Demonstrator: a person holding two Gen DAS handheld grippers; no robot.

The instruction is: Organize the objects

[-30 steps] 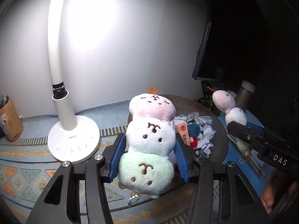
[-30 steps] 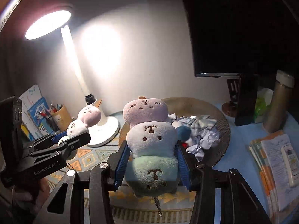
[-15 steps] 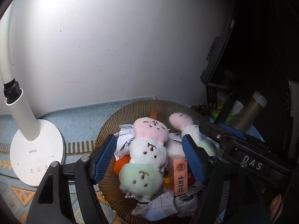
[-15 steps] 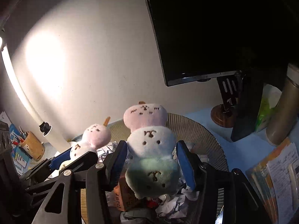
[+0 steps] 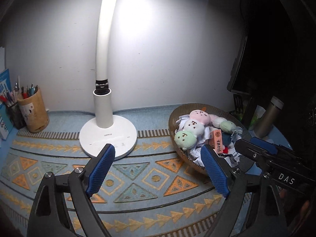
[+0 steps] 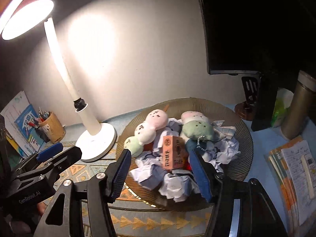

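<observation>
Plush toys (image 6: 150, 128) and (image 6: 195, 126) lie in brown basket (image 6: 244, 138) right of lamp (image 5: 107, 134); left gripper (image 5: 158, 167) and right gripper (image 6: 161, 174) jaws opening, nothing between them

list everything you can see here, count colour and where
plush toys: two, each pink, white and green, in the basket
basket: one, brown woven, on the mat right of the lamp
orange box: one, between the plush toys
crumpled paper: several, white, in the basket
desk lamp: one, white, lit, on the mat
pen holder: one, tan, far left
flask: one, bronze, right of the basket
papers: a stack, far right
mat: one, blue with orange triangles
left hand-held gripper: black with blue pads, opening, empty
right hand-held gripper: same, opening, empty
</observation>
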